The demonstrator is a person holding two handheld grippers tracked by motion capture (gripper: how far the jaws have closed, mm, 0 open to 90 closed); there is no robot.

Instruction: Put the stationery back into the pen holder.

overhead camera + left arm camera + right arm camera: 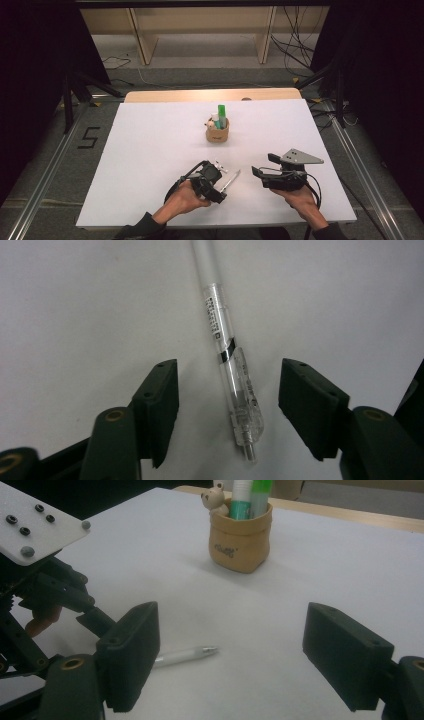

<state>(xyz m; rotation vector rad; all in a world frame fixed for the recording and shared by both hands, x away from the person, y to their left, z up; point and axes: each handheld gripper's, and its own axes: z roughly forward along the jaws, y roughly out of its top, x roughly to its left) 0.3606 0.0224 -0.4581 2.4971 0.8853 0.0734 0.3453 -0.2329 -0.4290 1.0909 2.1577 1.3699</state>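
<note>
A white counter carries everything. The right claw hovers at its near right, jaws spread with nothing between them. The left claw points down, jaws apart on either side of a clear pen lying flat, not touching it. Farther back stands a tan pen pot.

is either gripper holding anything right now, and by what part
Nothing is held. The left gripper straddles the pen near its clicker end, pads not touching; the right gripper is open.
</note>
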